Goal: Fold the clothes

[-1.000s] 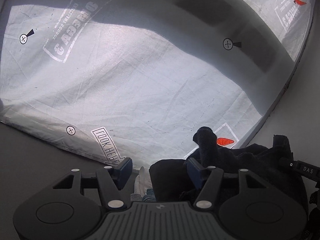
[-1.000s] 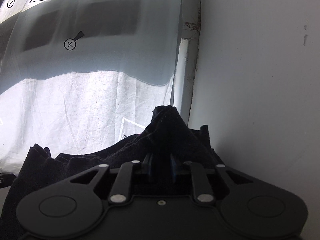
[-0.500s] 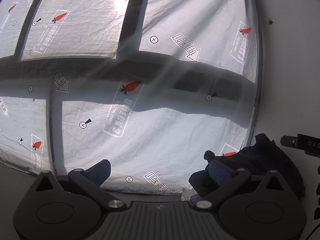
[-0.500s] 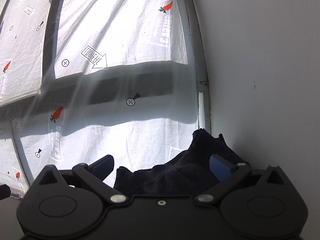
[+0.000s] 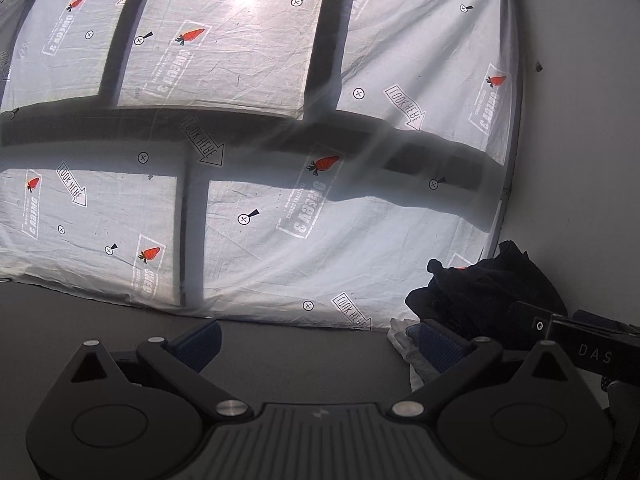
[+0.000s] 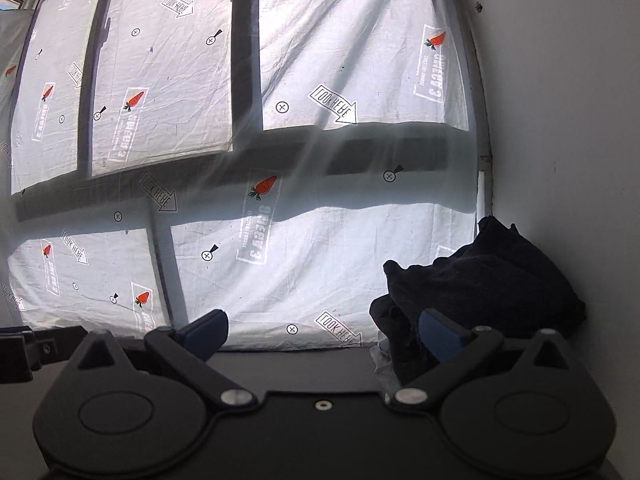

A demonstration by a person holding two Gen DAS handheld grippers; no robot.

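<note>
— Left tongs (image 5: pixel 316 340)?
— Spread wide, nothing between the blue pads. Hovering above the dark surface (image 5: pixel 280 344), near its far edge.

— Right tongs (image 6: pixel 322 332)?
— Wide too, and empty. Right pad just in front of the dark clothes (image 6: pixel 480 292), though touching or not – cannot tell.

— Where exactly?
— Heaped in the far right corner of the surface, against the white wall (image 6: pixel 560 120) and the printed sheet (image 6: pixel 300 240) hung over the window. Bunched rather than flat – no neat folded edges visible. Something pale (image 5: pixel 404 336) peeking out at the near side of the heap; perhaps another garment, too little showing to say.

— Progress, then?
— Hard to judge. Possibly a set-aside pile, finished or waiting; from the crumpled look, probably folding yet to do. No other garment laid out on the visible surface.

— Next?
— Likely reaching into the heap, pulling one piece out, spreading it flat.
</note>
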